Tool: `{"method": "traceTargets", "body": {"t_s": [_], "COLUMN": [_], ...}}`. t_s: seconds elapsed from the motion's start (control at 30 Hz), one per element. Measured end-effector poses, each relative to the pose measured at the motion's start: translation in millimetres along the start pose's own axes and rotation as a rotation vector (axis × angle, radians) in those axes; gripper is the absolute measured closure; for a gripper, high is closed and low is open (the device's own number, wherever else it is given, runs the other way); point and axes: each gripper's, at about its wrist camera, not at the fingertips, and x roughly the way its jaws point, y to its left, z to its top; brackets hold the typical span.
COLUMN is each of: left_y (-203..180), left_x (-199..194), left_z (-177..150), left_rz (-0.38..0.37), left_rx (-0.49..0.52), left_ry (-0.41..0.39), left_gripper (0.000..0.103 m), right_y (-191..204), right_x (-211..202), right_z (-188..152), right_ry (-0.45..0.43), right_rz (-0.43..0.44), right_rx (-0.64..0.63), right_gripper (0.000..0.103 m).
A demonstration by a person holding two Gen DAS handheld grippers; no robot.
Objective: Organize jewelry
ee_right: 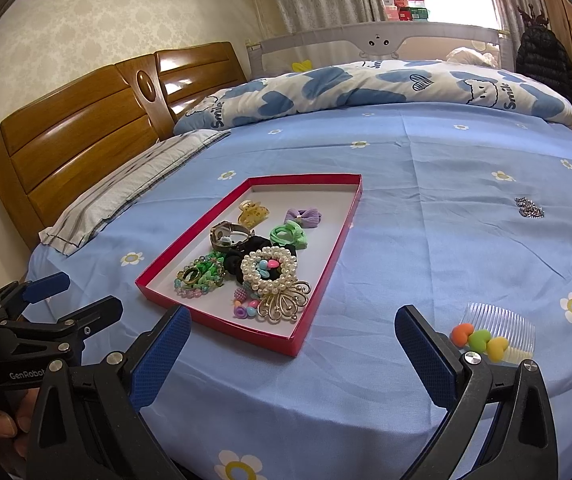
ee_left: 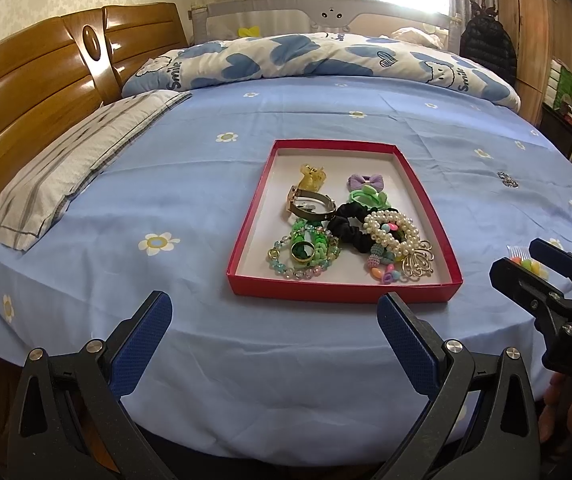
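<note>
A red tray lies on the blue bedsheet and holds a yellow claw clip, a watch, a purple bow, a black scrunchie, a pearl band, a gold brooch and green bead bracelets. A clear comb with coloured hearts lies on the sheet just right of my right gripper, which is open and empty. My left gripper is open in front of the tray, holding nothing.
A small sparkly clip lies on the sheet to the right of the tray. A striped pillow and wooden headboard are on the left. A rolled blue-and-white quilt lies across the far side.
</note>
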Motion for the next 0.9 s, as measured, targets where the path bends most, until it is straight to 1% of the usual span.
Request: {"method": "traceTargets", "body": {"t_s": [0.9], "left_y": [-1.1], "left_x": [2.9], "left_z": [1.6], "left_rz": [-0.004], "left_rx": [0.006], "left_ry": [0.003], "left_gripper": [0.0], "right_y": [1.5], "right_x": [0.2], "right_z": [1.0], "right_ry": [0.002], "right_rz": [0.001], "right_rx": [0.0], "right_gripper": [0.0]}}
